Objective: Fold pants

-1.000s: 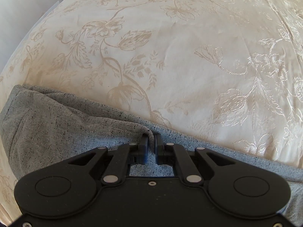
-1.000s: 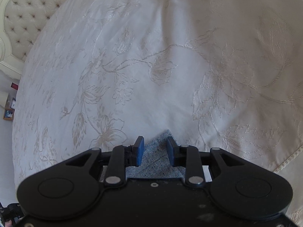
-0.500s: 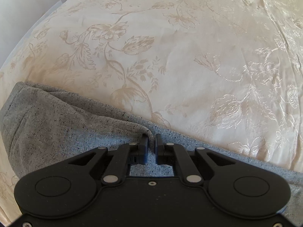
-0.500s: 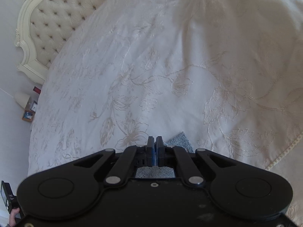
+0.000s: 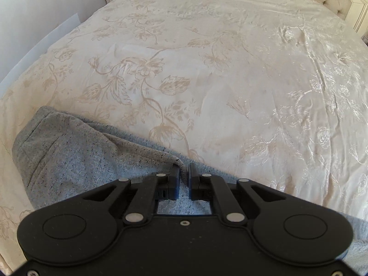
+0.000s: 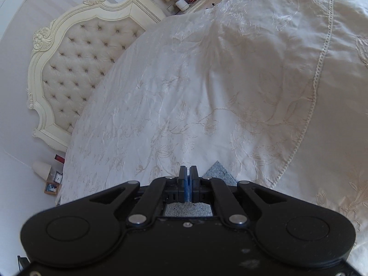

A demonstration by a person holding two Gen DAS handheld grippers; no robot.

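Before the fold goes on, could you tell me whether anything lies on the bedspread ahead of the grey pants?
Nothing visible does. The cream floral bedspread ahead of the speckled grey knit pants is bare, and both the left gripper and right gripper grip the fabric.

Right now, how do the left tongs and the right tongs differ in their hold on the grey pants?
Left tongs pinch a thick fold, pads slightly apart; right tongs press nearly flush on a thin corner. Much of the pants shows on the left, little on the right. Both are shut on them.
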